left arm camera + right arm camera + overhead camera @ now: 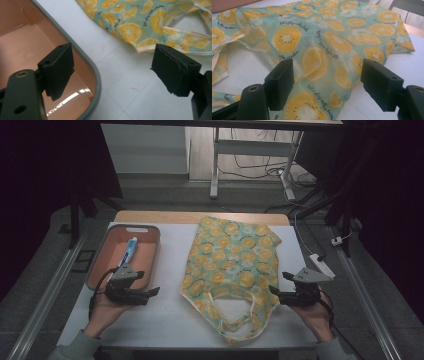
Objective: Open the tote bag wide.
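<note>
A teal cloth bag printed with orange slices point(232, 262) lies flat in the middle of the white table, its handles point(240, 317) toward the front edge. A salmon-coloured tray point(150, 236) stands at the left and holds a white and blue toothpaste tube point(128, 251). My left gripper point(147, 282) is open at the tray's near right corner point(96, 82), one jaw over the tray and one over bare table. My right gripper point(280, 282) is open just over the bag's right edge point(319, 65), nothing between its jaws.
The white table top point(165, 320) has a wooden strip point(150, 216) along its far edge. A white power strip point(322, 265) lies off the table's right side. Metal rails point(365, 305) run along both sides, and a desk frame with cables point(250, 167) stands beyond.
</note>
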A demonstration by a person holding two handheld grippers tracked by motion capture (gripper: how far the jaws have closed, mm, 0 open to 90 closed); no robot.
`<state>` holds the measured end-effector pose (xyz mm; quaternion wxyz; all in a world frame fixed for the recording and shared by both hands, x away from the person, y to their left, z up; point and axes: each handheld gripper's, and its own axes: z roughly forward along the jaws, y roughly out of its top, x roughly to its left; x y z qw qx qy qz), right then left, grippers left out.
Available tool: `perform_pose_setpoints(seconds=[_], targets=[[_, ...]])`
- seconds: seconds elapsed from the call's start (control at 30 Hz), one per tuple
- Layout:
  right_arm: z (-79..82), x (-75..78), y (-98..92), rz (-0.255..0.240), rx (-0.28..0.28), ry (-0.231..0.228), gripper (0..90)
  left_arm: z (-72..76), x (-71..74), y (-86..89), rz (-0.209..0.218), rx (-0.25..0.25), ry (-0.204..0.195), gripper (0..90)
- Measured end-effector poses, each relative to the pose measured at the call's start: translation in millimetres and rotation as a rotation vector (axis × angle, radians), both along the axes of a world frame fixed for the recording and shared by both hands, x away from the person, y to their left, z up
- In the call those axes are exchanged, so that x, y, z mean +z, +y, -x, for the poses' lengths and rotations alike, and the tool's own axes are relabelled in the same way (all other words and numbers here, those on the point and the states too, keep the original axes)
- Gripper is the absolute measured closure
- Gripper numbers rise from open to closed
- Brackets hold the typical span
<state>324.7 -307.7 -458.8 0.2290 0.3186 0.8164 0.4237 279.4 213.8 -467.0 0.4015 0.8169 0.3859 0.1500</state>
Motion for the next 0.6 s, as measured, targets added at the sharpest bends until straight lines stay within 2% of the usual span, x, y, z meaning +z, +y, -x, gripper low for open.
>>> perform_pose_setpoints(seconds=[0.17,0.37,0.4,0.5,0.53,0.57,0.6], targets=[[1.5,2.9,1.5,0.0,0.008,-0.004,27.1,2.2,2.7,-8.1,-0.008,-0.029,-0.004,19.7],[3.8,4.5,8.8,0.014,0.039,0.004,27.2,5.9,9.1,-39.5,-0.038,-0.121,-0.017,20.8],[4.1,4.3,10.2,0.019,0.045,0.004,27.3,5.9,9.1,-39.5,-0.038,-0.121,-0.017,20.9],[5.5,2.8,14.7,0.031,0.057,0.011,27.3,2.5,5.6,-66.3,-0.076,-0.182,-0.006,21.2],[6.0,2.1,15.9,0.038,0.061,0.013,27.3,2.5,5.6,-66.3,-0.076,-0.182,-0.006,21.5],[6.8,1.2,17.1,0.047,0.063,0.014,27.3,-0.6,2.2,-79.2,-0.1,-0.202,0.002,21.6],[7.5,0.3,18.0,0.054,0.065,0.015,27.3,-0.6,2.2,-79.2,-0.1,-0.202,0.002,21.8]])
